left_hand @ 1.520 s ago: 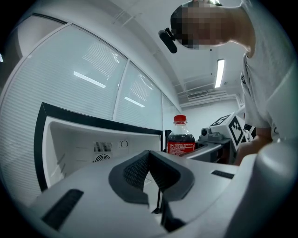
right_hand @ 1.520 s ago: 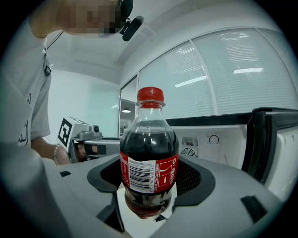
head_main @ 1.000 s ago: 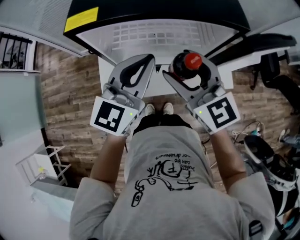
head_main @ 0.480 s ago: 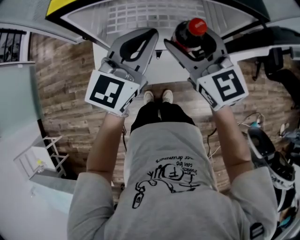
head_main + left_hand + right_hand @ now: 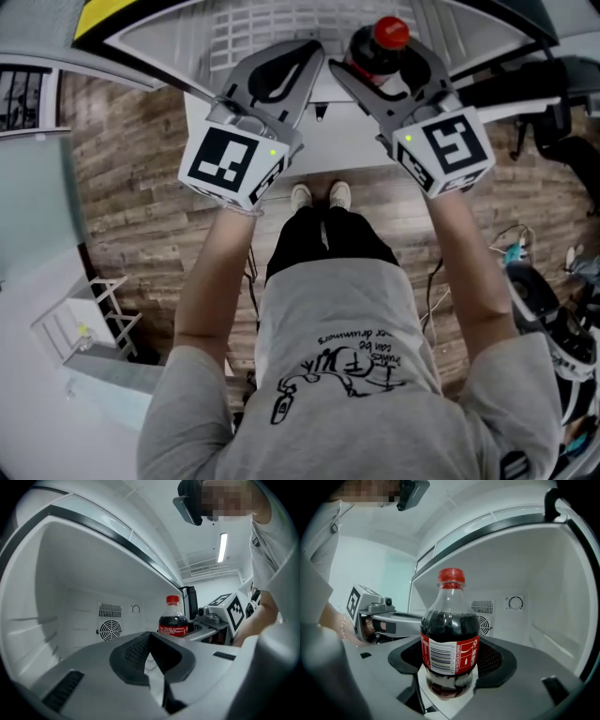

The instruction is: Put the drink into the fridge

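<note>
A person in a grey T-shirt [image 5: 337, 375] stands on a wood-plank floor [image 5: 141, 187] facing an open white fridge [image 5: 70, 573], a gripper raised in each hand. In the head view the fridge fills the top of the frame, and both grippers reach towards its opening.

The right gripper [image 5: 384, 70], at upper right of the head view, holds the drink: a plastic cola bottle [image 5: 450, 639] with a red cap and a red label. It stands upright, and the two fingers clamp its lower body from either side. In the right gripper view the bottle fills the centre of the frame. The fridge's white back wall lies behind it, with a round fan grille [image 5: 485, 625] just right of the bottle and a control dial [image 5: 515, 603] further right. Whether the bottle's base touches the fridge's inner floor cannot be told.

The left gripper [image 5: 305, 58] sits just left of the right one in the head view. Its fingers are closed tip to tip, with nothing between them. From its own camera the bottle shows upright at centre right, beyond the fingers, and the same fan grille sits at centre left.
</note>
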